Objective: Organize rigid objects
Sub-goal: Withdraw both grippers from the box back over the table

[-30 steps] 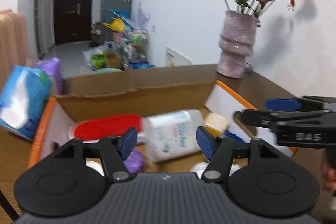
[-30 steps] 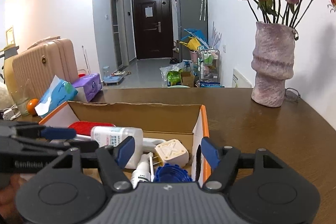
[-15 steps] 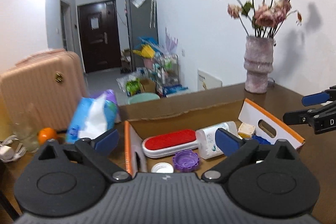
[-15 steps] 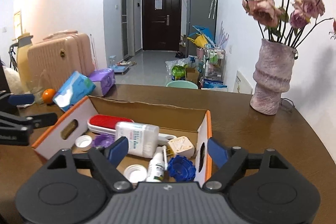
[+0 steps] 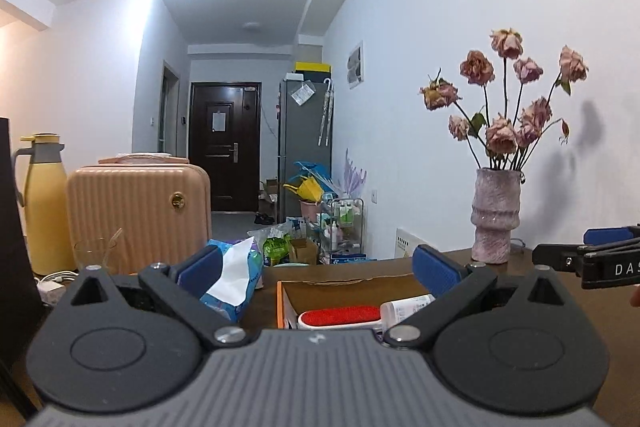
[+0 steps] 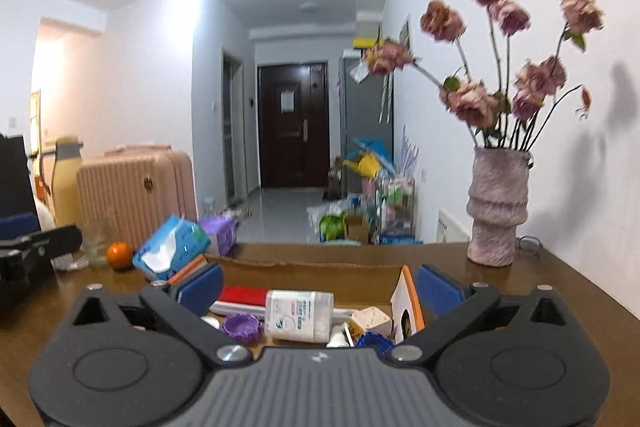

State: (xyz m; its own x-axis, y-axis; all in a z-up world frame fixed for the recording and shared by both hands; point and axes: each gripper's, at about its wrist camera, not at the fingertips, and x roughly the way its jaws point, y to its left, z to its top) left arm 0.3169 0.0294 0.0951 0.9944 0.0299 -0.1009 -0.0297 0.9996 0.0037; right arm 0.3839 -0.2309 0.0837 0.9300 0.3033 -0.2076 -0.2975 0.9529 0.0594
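An open cardboard box (image 6: 304, 269) with orange-edged flaps sits on the brown table (image 6: 520, 291); it also shows in the left wrist view (image 5: 344, 289). Inside lie a red-topped brush (image 5: 340, 315), a white bottle (image 6: 300, 315), a purple cap (image 6: 241, 327), a beige plug adapter (image 6: 370, 321), a small dropper bottle (image 6: 340, 337) and a blue cap (image 6: 370, 341). My left gripper (image 5: 316, 267) is open and empty, held back from the box. My right gripper (image 6: 318, 285) is open and empty, above the box's near side. Each gripper shows at the edge of the other's view.
A vase of dried roses (image 6: 498, 211) stands at the table's back right. A blue tissue pack (image 6: 170, 251), a purple pack (image 6: 220, 233), an orange (image 6: 119, 254) and a glass (image 5: 94, 255) sit left of the box. A pink suitcase (image 5: 138, 211) and yellow flask (image 5: 44, 203) stand behind.
Both grippers have pulled back and up from the box and their jaws have opened wider. The box now sits lower and smaller in both views.
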